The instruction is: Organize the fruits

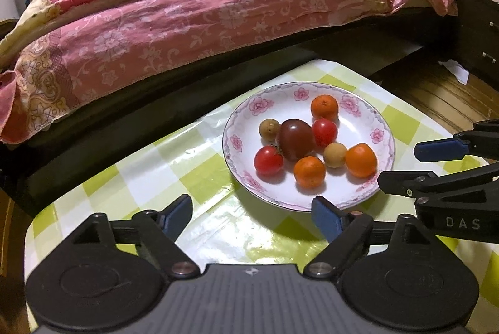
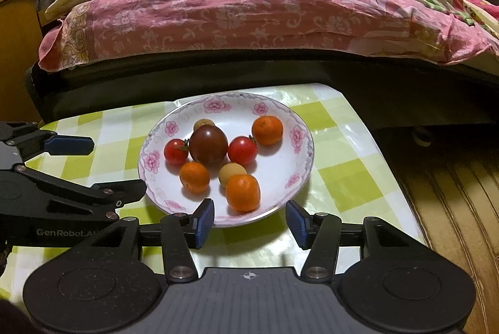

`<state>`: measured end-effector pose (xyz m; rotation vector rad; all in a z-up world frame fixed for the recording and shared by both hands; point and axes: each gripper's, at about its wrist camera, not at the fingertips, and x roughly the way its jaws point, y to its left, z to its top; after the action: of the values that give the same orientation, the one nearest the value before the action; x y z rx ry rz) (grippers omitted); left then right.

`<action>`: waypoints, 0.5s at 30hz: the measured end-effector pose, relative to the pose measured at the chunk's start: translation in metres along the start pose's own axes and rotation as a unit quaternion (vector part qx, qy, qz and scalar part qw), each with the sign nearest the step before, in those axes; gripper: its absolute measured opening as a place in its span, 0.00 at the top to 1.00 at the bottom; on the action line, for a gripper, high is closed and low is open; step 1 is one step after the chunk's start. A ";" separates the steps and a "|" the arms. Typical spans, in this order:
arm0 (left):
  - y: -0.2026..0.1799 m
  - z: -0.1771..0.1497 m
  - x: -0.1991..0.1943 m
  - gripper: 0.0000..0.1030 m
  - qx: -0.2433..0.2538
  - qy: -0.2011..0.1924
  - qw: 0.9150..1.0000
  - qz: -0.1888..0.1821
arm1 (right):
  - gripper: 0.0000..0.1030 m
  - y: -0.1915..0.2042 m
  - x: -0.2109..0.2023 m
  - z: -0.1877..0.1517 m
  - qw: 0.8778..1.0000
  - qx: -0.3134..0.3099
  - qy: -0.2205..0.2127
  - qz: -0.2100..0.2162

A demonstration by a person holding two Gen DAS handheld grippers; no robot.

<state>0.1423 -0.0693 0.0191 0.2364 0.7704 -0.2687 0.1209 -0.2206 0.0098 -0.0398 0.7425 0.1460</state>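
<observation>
A white plate with pink flowers point(image 1: 371, 112) point(image 2: 280, 115) sits on the green-checked table. It holds three oranges point(image 1: 309, 172) point(image 2: 242, 192), two red tomatoes point(image 1: 268, 160) point(image 2: 176, 151), one dark purple tomato point(image 1: 295, 139) point(image 2: 208, 144) and two small tan fruits point(image 1: 334, 155) point(image 2: 231, 173). My left gripper point(image 1: 251, 217) is open and empty, just short of the plate's near-left rim. My right gripper point(image 2: 251, 223) is open and empty at the plate's near rim, in front of an orange. Each gripper also shows in the other's view, the right one point(image 1: 418, 162) and the left one point(image 2: 106, 165).
The green-and-white checked tablecloth point(image 1: 193, 178) point(image 2: 349, 187) covers a small table. A bed with a pink floral cover point(image 1: 187, 22) point(image 2: 249, 6) runs close behind the table. Wooden floor point(image 2: 452, 209) lies to the right. A dark cabinet point(image 1: 477, 31) stands at the far right.
</observation>
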 end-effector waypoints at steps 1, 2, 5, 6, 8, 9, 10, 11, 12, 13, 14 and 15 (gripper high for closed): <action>-0.002 -0.001 -0.002 0.09 0.002 -0.002 1.000 0.002 | 0.53 0.000 -0.002 -0.001 1.000 0.000 0.000 -0.001; -0.004 -0.001 -0.005 0.06 0.005 -0.004 1.000 0.004 | 0.53 -0.001 -0.004 -0.003 1.000 0.000 0.000 -0.003; -0.007 -0.003 -0.012 0.01 0.006 -0.008 1.000 0.009 | 0.52 -0.002 -0.010 -0.006 1.000 0.001 -0.002 -0.004; -0.008 -0.004 -0.014 0.00 0.004 -0.009 1.000 0.009 | 0.52 -0.003 -0.012 -0.007 1.000 0.001 -0.003 -0.004; -0.007 -0.005 -0.018 0.00 -0.005 -0.008 1.000 0.005 | 0.52 -0.003 -0.016 -0.010 1.000 0.001 -0.003 -0.006; -0.006 -0.006 -0.019 0.00 -0.010 -0.007 1.000 0.004 | 0.51 -0.003 -0.018 -0.011 1.000 0.002 -0.003 -0.005; -0.005 -0.006 -0.021 0.00 -0.016 -0.006 1.000 0.003 | 0.51 -0.003 -0.019 -0.012 1.000 0.003 -0.002 -0.004; -0.005 -0.007 -0.023 0.00 -0.019 -0.006 1.000 0.003 | 0.51 -0.004 -0.021 -0.012 1.000 0.006 -0.001 -0.003; -0.004 -0.008 -0.024 0.00 -0.022 -0.007 1.000 0.005 | 0.51 -0.004 -0.023 -0.013 1.000 0.008 -0.002 -0.002; -0.003 -0.009 -0.026 0.00 -0.023 -0.008 1.000 0.007 | 0.51 -0.003 -0.024 -0.014 1.000 0.010 -0.002 -0.001; -0.003 -0.010 -0.028 0.00 -0.024 -0.008 1.000 0.009 | 0.51 -0.003 -0.026 -0.014 1.000 0.010 -0.003 0.000; -0.002 -0.011 -0.029 0.00 -0.025 -0.008 1.000 0.010 | 0.51 -0.002 -0.027 -0.014 1.000 0.009 -0.005 0.000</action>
<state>0.1145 -0.0639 0.0322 0.1942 0.7567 -0.2314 0.0919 -0.2270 0.0180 -0.0219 0.7335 0.1393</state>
